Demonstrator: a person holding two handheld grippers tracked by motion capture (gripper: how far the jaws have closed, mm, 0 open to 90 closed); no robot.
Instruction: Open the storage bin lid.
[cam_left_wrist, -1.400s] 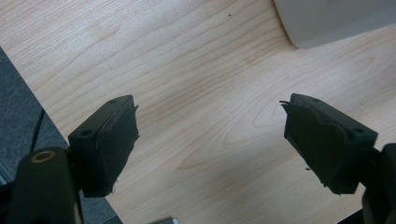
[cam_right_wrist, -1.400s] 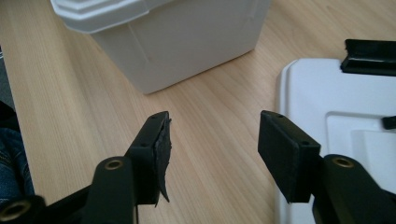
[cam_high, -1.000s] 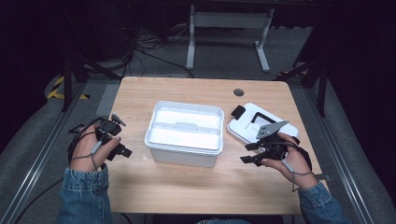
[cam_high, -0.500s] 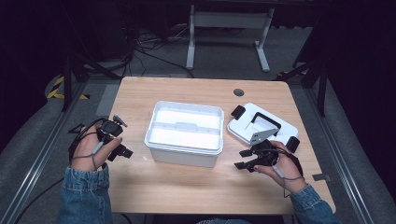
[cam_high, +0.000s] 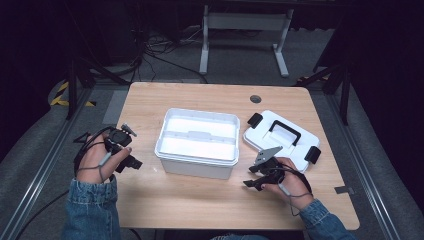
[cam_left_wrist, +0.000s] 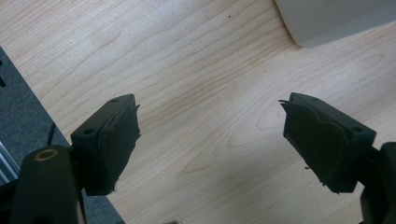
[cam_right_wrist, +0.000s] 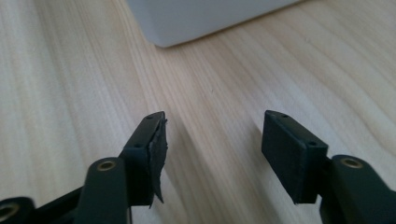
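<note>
Your left gripper (cam_high: 131, 150) sits spread and empty over the tabletop's (cam_high: 200, 97) left edge; your right gripper (cam_high: 256, 176), also spread and empty, hangs low near the front-right corner. Pale wood grain runs beneath both; grey floor and cables (cam_high: 150, 47) lie beyond. Each gripper view catches 1 rounded corner of the open white box (cam_high: 197, 142) at center. Its black-handled lid (cam_high: 282, 137) lies just right.

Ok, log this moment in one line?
left gripper: open, empty | right gripper: open, empty | bin: uncovered | lid: flat on table, beside bin
</note>
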